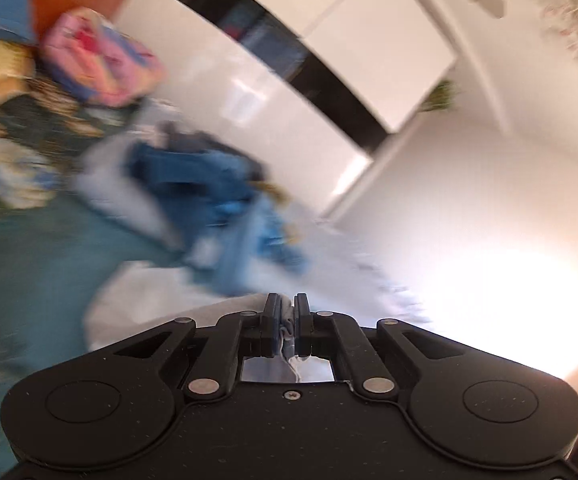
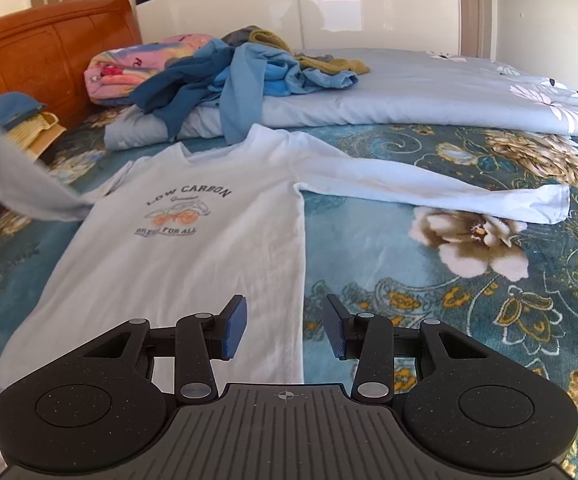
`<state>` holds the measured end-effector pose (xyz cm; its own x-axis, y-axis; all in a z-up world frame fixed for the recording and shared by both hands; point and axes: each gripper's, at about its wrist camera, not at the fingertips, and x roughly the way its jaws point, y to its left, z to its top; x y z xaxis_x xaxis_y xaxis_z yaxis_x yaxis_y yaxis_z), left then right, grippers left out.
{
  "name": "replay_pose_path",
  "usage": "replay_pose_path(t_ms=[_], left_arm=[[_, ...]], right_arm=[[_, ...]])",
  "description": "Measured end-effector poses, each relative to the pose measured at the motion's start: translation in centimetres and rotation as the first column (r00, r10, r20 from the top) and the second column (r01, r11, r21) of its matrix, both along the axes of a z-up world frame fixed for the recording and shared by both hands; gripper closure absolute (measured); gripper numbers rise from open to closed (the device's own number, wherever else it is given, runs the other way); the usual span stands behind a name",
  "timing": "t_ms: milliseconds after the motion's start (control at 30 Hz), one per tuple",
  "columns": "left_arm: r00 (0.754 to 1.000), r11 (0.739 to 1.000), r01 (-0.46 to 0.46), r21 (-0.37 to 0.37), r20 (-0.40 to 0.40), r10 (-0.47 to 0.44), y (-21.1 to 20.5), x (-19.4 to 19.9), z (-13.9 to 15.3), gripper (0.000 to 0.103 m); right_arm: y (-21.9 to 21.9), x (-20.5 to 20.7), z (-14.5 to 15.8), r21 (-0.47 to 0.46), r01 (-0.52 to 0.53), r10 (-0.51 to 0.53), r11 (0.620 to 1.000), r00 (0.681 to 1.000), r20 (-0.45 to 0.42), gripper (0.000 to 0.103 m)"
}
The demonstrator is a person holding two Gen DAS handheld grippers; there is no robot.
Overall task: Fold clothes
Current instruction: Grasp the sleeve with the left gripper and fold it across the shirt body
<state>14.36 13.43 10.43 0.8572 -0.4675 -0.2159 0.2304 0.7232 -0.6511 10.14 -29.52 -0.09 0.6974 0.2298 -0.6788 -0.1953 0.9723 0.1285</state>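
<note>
A pale long-sleeved shirt printed "LOW CARBON" lies face up on the teal floral bedspread. Its right-hand sleeve stretches flat toward the right. The other sleeve is lifted off the bed at the left edge and looks blurred. In the left wrist view, my left gripper is shut on a fold of pale shirt fabric; that picture is smeared by motion. My right gripper stands open just above the shirt's near right edge, with nothing pressed between its blue pads.
A heap of blue clothes lies on a folded pale quilt behind the shirt. A pink patterned blanket and pillows sit by the orange headboard. White wardrobe doors stand behind the bed.
</note>
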Motion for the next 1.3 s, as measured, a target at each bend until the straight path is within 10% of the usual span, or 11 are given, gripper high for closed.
replay_pose_path(t_ms=[200, 633, 767, 1033, 1300], left_arm=[[0.983, 0.981, 0.183, -0.069, 0.045, -0.180, -7.5, 6.6, 0.6, 0.100], [0.910, 0.965, 0.260, 0.041, -0.344, -0.230, -16.5, 14.4, -13.1, 0.098], [0.909, 0.963, 0.269, 0.018, -0.334, -0.248, -14.9, 12.7, -12.3, 0.077], [0.971, 0.973, 0.078, 0.216, -0.238, -0.025, -6.2, 6.7, -8.8, 0.055], [0.936, 0.902, -0.081, 0.425, -0.278, 0.215, 0.1, 4.2, -11.0, 0.052]], right_arm=[[-1.4, 0.6, -0.7, 0.001, 0.042, -0.042, 0.999, 0.999, -0.016, 0.065], [-3.0, 2.4, -3.1, -0.004, 0.083, -0.083, 0.997, 0.993, -0.085, 0.065], [-2.4, 3.0, -3.0, -0.004, 0.064, -0.064, 0.998, 0.994, -0.083, 0.065], [1.0, 6.4, -2.6, 0.091, -0.041, 0.048, 0.995, 0.996, -0.069, 0.065], [2.5, 11.2, -5.2, 0.162, -0.014, 0.036, 0.987, 0.991, -0.130, 0.065]])
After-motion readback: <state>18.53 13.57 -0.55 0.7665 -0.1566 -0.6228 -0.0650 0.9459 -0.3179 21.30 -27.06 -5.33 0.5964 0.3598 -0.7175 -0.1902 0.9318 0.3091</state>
